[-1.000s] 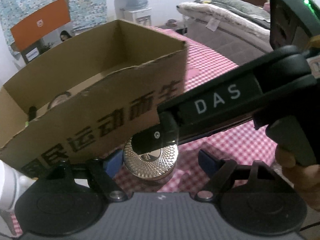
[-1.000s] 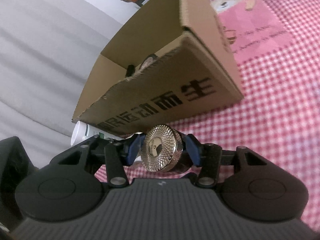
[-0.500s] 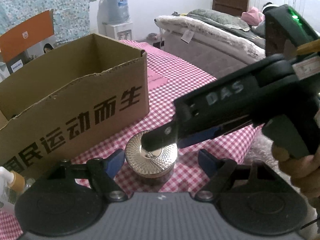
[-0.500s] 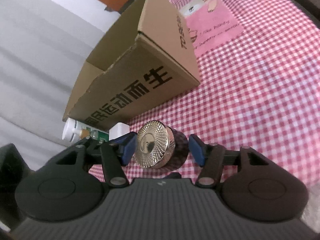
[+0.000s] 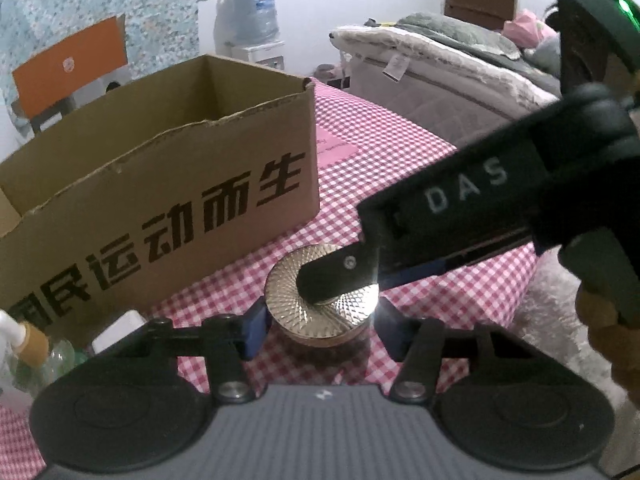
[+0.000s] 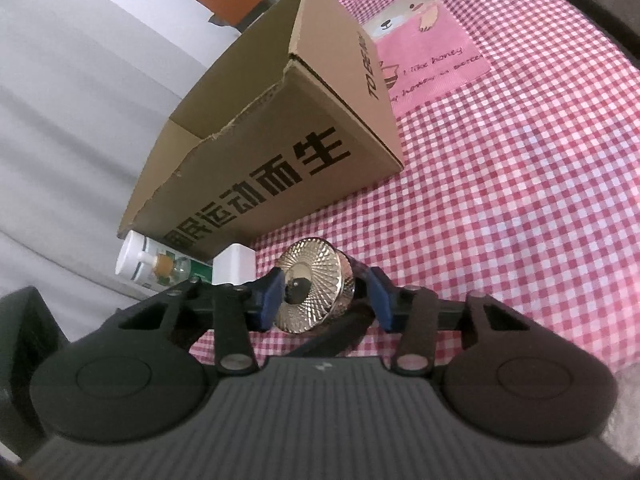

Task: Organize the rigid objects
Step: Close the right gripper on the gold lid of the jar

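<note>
A round jar with a shiny gold faceted lid (image 5: 320, 304) stands on the pink checked tablecloth in front of an open cardboard box (image 5: 168, 184). My left gripper (image 5: 320, 334) is open, its blue pads either side of the jar with gaps. My right gripper (image 6: 326, 298) comes in from the right, also open, its pads straddling the jar (image 6: 316, 290); one of its fingers (image 5: 340, 276) lies across the lid in the left wrist view. The box also shows in the right wrist view (image 6: 280, 136).
A pump bottle (image 6: 148, 264) and a small white block (image 6: 234, 264) lie left of the jar by the box's near corner. A pink bear-print mat (image 6: 424, 52) lies beyond the box. A bed (image 5: 440, 64) stands behind the table.
The right gripper has opened and released the jar, which now stands on the cloth. Both grippers have drawn back from the box, which looks lower and farther away.
</note>
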The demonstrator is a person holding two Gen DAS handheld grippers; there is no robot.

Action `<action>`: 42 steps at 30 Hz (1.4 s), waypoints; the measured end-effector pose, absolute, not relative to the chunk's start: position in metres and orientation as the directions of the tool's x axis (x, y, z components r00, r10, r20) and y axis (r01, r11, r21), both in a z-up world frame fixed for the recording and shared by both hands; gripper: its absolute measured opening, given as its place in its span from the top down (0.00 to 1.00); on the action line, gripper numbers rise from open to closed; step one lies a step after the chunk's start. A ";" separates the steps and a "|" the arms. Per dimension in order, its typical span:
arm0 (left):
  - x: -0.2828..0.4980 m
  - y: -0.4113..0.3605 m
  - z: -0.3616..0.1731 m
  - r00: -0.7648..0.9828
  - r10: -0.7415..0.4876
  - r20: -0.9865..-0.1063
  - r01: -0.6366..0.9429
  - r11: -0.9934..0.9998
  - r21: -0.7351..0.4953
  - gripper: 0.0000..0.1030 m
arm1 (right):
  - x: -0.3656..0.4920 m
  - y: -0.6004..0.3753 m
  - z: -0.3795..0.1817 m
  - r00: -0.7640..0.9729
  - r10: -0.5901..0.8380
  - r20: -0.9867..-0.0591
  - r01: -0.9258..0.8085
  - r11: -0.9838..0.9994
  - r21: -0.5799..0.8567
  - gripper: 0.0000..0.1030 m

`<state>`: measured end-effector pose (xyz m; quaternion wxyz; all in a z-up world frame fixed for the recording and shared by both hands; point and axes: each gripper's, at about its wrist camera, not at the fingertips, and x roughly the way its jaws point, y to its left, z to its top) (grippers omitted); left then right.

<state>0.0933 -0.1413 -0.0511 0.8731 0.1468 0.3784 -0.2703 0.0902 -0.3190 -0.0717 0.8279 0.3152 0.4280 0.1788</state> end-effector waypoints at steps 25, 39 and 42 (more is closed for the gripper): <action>0.102 -0.147 -0.062 0.531 -0.344 -0.775 0.578 0.816 0.034 0.43 | 0.085 -0.315 -0.078 0.545 0.593 -0.592 -0.011 0.711 0.703 0.50; 0.101 -0.147 -0.060 0.530 -0.342 -0.776 0.571 0.820 0.029 0.44 | 0.084 -0.314 -0.076 0.544 0.600 -0.587 -0.031 0.713 0.700 0.55; 0.102 -0.146 -0.059 0.528 -0.343 -0.777 0.569 0.822 0.023 0.45 | 0.085 -0.312 -0.075 0.542 0.598 -0.591 -0.038 0.720 0.693 0.55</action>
